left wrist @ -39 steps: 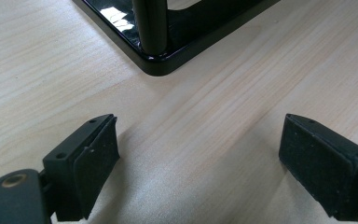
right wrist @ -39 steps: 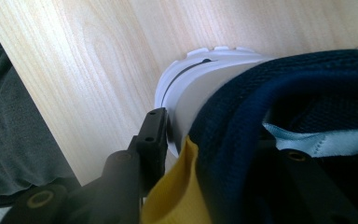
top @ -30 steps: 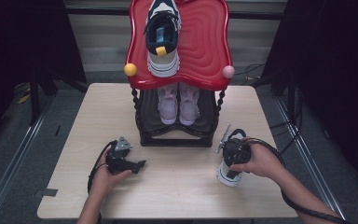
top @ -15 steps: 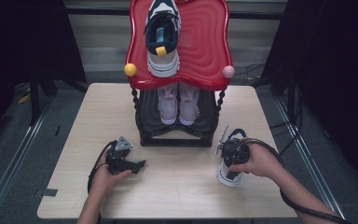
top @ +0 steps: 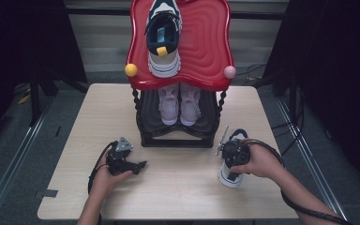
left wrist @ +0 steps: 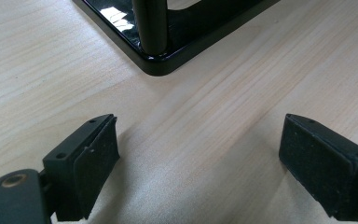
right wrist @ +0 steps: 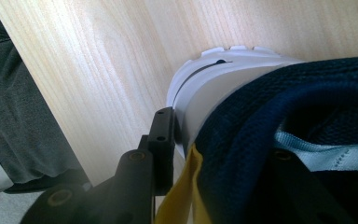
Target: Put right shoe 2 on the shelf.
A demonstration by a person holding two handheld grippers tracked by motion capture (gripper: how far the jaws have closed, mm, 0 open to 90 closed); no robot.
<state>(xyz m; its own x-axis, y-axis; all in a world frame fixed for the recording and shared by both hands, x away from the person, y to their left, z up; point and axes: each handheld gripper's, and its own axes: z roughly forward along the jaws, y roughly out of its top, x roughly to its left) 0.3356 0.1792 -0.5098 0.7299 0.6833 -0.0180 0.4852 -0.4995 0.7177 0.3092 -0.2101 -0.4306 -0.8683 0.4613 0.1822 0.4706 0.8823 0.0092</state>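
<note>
Right tongs closing on sneaker near table edge

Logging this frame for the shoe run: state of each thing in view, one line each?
Right claw: jaws have just been closing, clamped on the navy shoe's heel.
Navy shoe: flat on the table, by the right edge.
Left claw: open, nothing between the jaws, low over the table.
Matching shoe: on the rack's red top shelf, toe toward the person.
Pink pair: side by side on the black lower shelf.
</note>
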